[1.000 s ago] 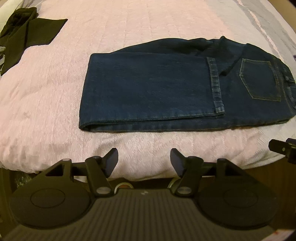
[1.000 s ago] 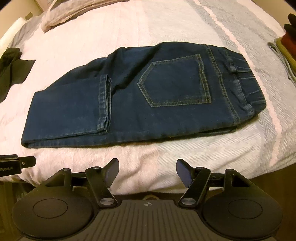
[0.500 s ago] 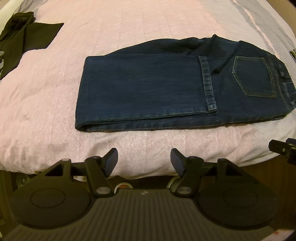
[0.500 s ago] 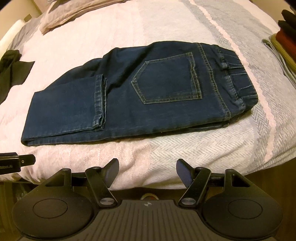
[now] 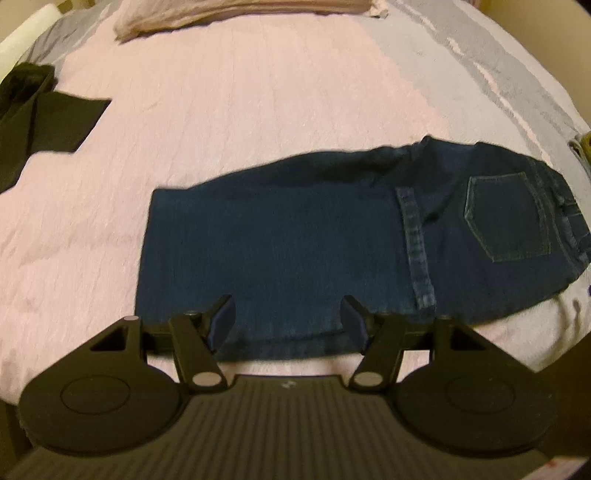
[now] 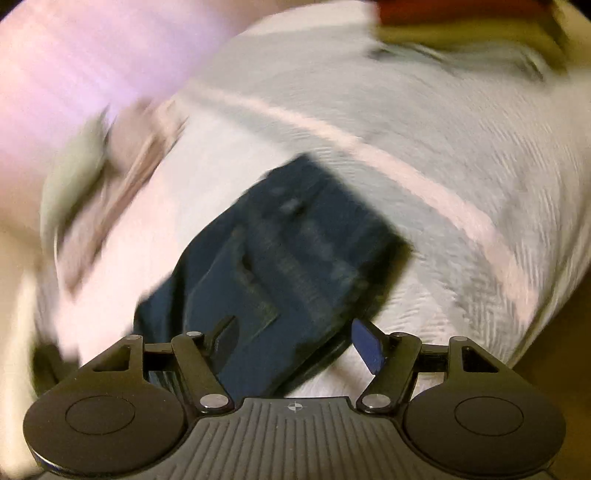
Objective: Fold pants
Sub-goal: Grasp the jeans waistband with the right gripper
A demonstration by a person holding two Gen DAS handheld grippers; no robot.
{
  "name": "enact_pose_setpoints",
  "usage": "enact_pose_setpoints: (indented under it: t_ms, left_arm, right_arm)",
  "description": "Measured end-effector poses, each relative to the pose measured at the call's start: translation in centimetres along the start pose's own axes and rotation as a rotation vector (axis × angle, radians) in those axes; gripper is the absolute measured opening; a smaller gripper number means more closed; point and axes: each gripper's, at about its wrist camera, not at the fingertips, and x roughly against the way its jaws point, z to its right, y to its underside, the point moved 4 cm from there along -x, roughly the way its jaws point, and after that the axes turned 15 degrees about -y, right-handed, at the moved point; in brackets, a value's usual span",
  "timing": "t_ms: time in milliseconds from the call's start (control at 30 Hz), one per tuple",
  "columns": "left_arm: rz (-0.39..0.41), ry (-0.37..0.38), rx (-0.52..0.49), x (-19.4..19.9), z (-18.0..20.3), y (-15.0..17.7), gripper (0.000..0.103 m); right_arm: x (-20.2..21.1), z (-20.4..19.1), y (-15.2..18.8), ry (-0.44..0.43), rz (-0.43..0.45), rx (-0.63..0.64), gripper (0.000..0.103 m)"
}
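Dark blue jeans (image 5: 295, 251) lie folded in half on the pink bedspread (image 5: 240, 122), legs doubled back with the hem (image 5: 415, 251) near the back pocket (image 5: 506, 218). My left gripper (image 5: 286, 321) is open, its fingers over the near folded edge of the legs, nothing between them. The right wrist view is motion-blurred: the waistband end of the jeans (image 6: 288, 266) runs diagonally on the grey-white bedspread (image 6: 424, 122). My right gripper (image 6: 295, 341) is open, straddling the near edge of that end.
A black garment (image 5: 33, 122) lies at the left of the bed. Pillows (image 5: 240, 14) sit at the far end. A stack of folded clothes (image 6: 469, 26) rests at the bed's right. The dark floor (image 5: 554, 369) shows beyond the bed's near edge.
Both grippers have moved forward from off the bed's edge onto the jeans. The right gripper has swung sharply and now faces the waistband end at an angle; both stay open.
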Motion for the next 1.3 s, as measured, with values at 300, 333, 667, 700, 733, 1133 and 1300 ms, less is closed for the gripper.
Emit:
enact_pose_setpoints:
  t_ms: [300, 333, 667, 700, 733, 1133, 1300]
  left_arm:
    - [0.039, -0.003, 0.020, -3.5, 1.5, 0.1, 0.059]
    - [0.030, -0.014, 0.022, -4.0, 1.5, 0.3, 0.059]
    - [-0.044, 0.005, 0.098, -6.6, 0.4, 1.3, 0.059]
    - [-0.052, 0.008, 0.099, -6.8, 0.4, 1.5, 0.059]
    - [-0.053, 0.005, 0.094, -7.0, 0.5, 1.6, 0.059]
    - [-0.036, 0.046, 0.078, -6.9, 0.1, 1.6, 0.060]
    - [-0.043, 0.097, 0.099, -7.1, -0.7, 1.2, 0.060]
  right_arm:
    - [-1.0, 7.9, -1.9, -0.175, 0.185, -0.332, 0.065]
    - [-1.4, 8.1, -2.1, -0.184, 0.185, -0.332, 0.066]
    - [-3.3, 7.9, -2.1, -0.256, 0.157, -0.269, 0.064]
    - [-3.4, 8.1, -2.1, -0.250, 0.156, -0.266, 0.055]
    - [-3.6, 8.3, -2.1, -0.231, 0.154, -0.271, 0.045]
    - [-4.6, 7.6, -1.9, -0.152, 0.186, -0.293, 0.037]
    - [-3.8, 3.7, -2.3, -0.098, 0.227, -0.136, 0.027]
